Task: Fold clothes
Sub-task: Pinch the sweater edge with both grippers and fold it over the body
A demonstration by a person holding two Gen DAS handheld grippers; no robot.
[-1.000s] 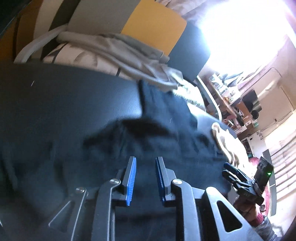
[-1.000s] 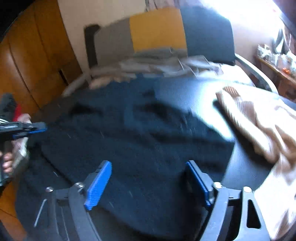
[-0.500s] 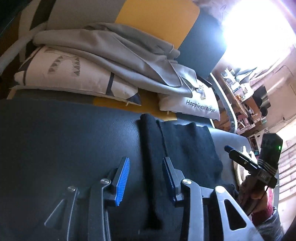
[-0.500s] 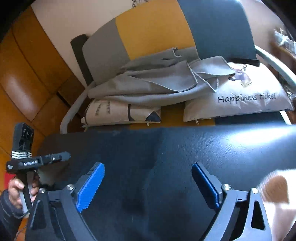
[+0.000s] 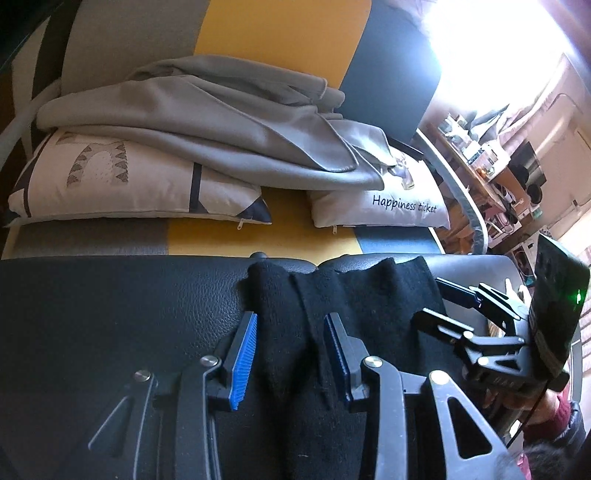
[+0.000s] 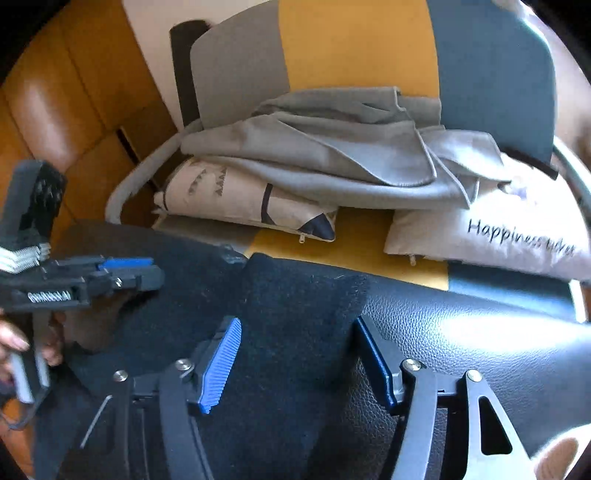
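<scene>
a grey, yellow and blue sofa [image 5: 280,33] backs a black leather table [image 5: 110,295].

Black leather-look table top [image 5: 110,314], pretty bare. Just a black knit garment [image 5: 354,295] lying flat on it, reaching right up to the far edge. Something pale [image 6: 561,454] at the near right corner, too blurry to tell.

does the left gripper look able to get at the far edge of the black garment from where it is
Probably yes: the left gripper is open astride a ridge of the black garment, whose far edge lies just ahead with nothing in between.
</scene>
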